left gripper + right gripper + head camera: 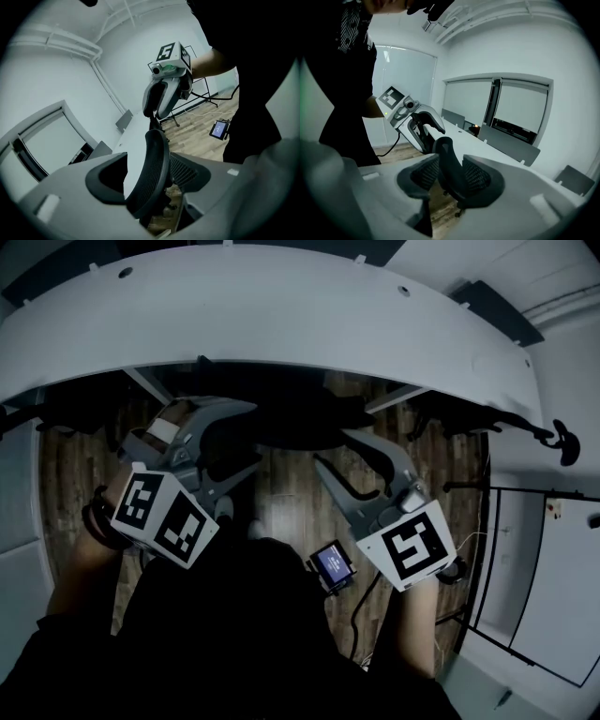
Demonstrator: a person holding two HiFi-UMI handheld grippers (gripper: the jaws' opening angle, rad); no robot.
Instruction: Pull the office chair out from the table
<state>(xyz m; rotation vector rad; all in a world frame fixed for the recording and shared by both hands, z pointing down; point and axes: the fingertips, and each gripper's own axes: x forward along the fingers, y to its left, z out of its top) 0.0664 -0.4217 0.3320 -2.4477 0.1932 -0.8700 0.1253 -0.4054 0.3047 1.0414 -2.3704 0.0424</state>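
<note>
A white curved table (281, 324) is arching across twelve o'clock above a dim wooden floor (281, 488) in a pale-walled room. The office chair (291, 418) is sitting tucked under the table's edge. Both hands are pointing toward it, with the left gripper (239, 437) hovering at its eight o'clock and the right gripper (335, 448) at its four o'clock. Both grippers are holding their jaws spread, with the chair's backrest showing between them, unpinched.

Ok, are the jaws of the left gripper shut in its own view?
No, the left gripper's jaws stand apart, with the office chair's back showing in the gap.
</note>
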